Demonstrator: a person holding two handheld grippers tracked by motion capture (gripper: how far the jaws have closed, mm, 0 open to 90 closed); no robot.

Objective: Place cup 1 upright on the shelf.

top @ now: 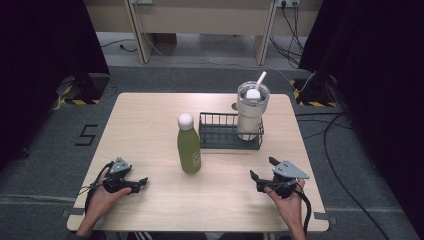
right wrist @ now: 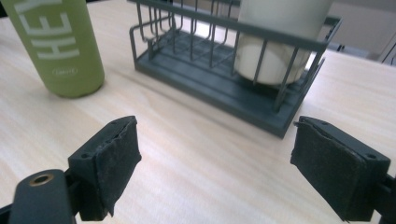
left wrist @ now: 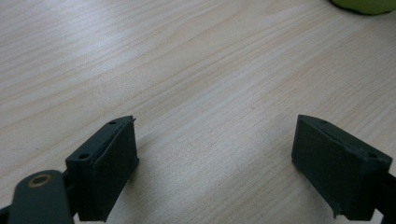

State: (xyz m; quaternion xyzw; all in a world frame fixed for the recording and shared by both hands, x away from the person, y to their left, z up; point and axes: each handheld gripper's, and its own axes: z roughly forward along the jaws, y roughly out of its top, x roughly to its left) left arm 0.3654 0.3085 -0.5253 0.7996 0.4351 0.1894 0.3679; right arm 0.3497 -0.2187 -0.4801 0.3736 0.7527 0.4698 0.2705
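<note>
Hands rest low at the near edge of the desk (top: 150,115), each of ours carrying a gripper. Our left gripper (top: 141,183) lies near the desk's near left corner, turned toward the middle; in the left gripper view its fingers (left wrist: 108,163) stand wide apart over bare wood, holding nothing, with a sliver of the green bottle's base (left wrist: 364,4) at the top right edge. Our right gripper (top: 263,170) sits near the near right corner, angled toward the far left; in the right gripper view its fingers (right wrist: 112,161) are likewise spread, with nothing between them and only the wood grain beneath. The green bottle (top: 188,145), capped in white, stands upright near the middle of the desk, well apart from both grippers and just beside the left end of the dark wire basket (top: 220,131). A pale tumbler (top: 251,112) with a clear lid and a white straw stands upright inside the basket's right end. In the right gripper view the bottle rises at the upper left, showing large white letters, and the basket with the tumbler lies ahead.
</note>
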